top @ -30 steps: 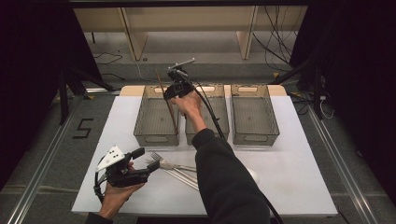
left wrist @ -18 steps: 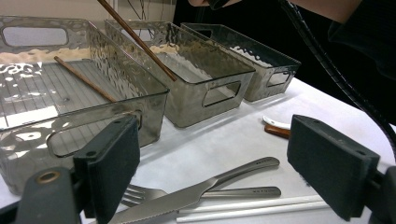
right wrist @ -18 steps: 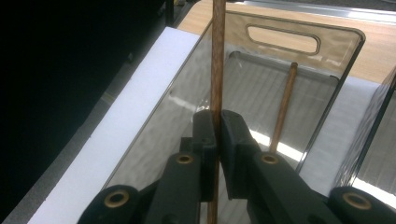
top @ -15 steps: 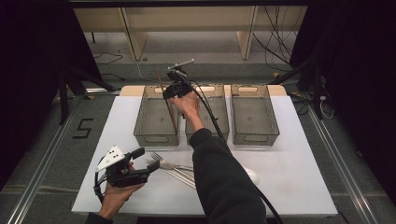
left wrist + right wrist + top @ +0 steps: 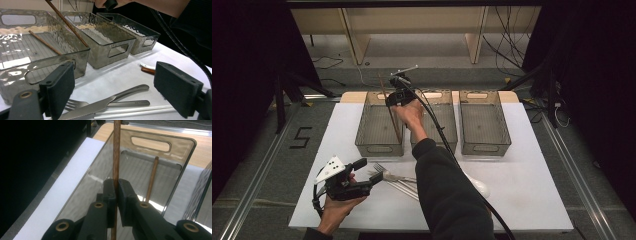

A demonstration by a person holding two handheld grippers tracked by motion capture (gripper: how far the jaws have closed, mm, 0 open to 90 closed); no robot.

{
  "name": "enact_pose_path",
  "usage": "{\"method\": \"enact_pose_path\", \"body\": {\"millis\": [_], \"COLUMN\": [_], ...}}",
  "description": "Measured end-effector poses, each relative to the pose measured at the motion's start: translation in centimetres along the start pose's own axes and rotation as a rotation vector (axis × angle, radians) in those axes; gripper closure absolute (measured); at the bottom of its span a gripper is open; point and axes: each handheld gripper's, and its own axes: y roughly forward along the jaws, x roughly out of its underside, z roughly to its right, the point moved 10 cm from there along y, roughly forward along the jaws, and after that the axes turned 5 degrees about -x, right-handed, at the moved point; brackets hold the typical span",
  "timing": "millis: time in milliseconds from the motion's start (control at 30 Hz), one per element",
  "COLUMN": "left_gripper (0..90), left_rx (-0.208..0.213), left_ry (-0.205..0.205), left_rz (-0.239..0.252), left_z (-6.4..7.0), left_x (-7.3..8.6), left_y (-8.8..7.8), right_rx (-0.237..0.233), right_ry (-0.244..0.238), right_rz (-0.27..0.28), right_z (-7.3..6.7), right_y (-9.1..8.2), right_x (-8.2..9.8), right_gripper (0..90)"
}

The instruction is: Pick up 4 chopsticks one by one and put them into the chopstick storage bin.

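- Nearest to the person, the left gripper (image 5: 371,178) rests low on the white desk (image 5: 532,200) with its fingers (image 5: 58,88) wide apart and nothing between them; it waits just beside the loose cutlery.
- In front of it lie the things that are not sorted yet, as I judge: a fork (image 5: 110,103), a knife (image 5: 105,103), two white sticks (image 5: 132,111) that may be chopsticks, and a little farther right a white spoon (image 5: 478,187) with a brown piece (image 5: 148,70) next to it.
- Behind the cutlery three clear bins stand in a row. The middle bin (image 5: 438,122) and the right bin (image 5: 484,121) look empty.
- The left bin (image 5: 379,125) already has one brown chopstick (image 5: 45,42) lying flat on its floor.
- Farthest away, the right gripper (image 5: 398,96) is above this left bin. Its fingers (image 5: 125,195) are closed tightly on a second brown chopstick (image 5: 115,152), which stands steeply, with the lower end down inside the bin near the wall.
- So the sorting seems to be in its early part: one stick is placed, the second is about to be released, and all the cutlery on the desk is left.
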Motion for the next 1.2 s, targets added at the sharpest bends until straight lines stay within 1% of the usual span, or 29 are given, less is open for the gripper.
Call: {"method": "enact_pose_path", "body": {"millis": [133,200,333,400,533,633,700,833,900,1000,1200], "left_gripper": [16.7,16.7,16.7,16.7,16.7,16.7,16.7,16.7,16.7,16.7,16.6], "left_rx": [0.000,0.001,0.000,0.000,0.000,-0.002,-0.003,-0.004,-0.005,-0.006,-0.009], "left_ry": [0.000,0.001,0.002,0.001,0.002,0.005,0.002,-0.001,0.000,-0.004,0.006], "left_rz": [0.000,0.001,0.001,0.001,0.000,-0.001,-0.001,-0.001,-0.001,0.001,-0.007], "left_z": [0.0,0.0,0.0,0.0,0.0,-0.1,-0.1,-0.1,-0.1,-0.1,-0.1], "left_x": [0.0,0.0,0.0,0.0,0.0,0.0,0.0,0.0,0.0,0.0,0.2], "left_y": [0.0,0.0,0.0,-0.1,-0.1,-0.1,-0.1,0.0,0.0,0.0,0.0], "right_rx": [0.002,0.012,0.023,0.023,0.010,-0.003,-0.015,-0.032,-0.054,-0.061,-0.099], "right_ry": [0.000,-0.007,-0.007,-0.003,-0.003,-0.010,-0.019,-0.057,-0.071,-0.104,-0.160], "right_rz": [0.004,0.000,-0.014,-0.007,-0.011,-0.002,-0.007,-0.012,-0.022,-0.029,-0.041], "right_z": [0.0,0.0,0.2,0.2,0.1,0.1,0.0,0.1,0.0,-0.1,-0.7], "right_y": [0.2,0.4,0.7,0.7,0.2,-0.5,-1.0,-2.4,-3.1,-4.3,-6.7], "right_x": [0.1,0.2,0.5,0.5,0.4,0.4,0.5,1.0,1.6,2.7,5.3], "right_gripper": [85.3,85.3,84.0,77.3,68.7,63.0,58.3,51.1,47.3,43.2,38.2]}}
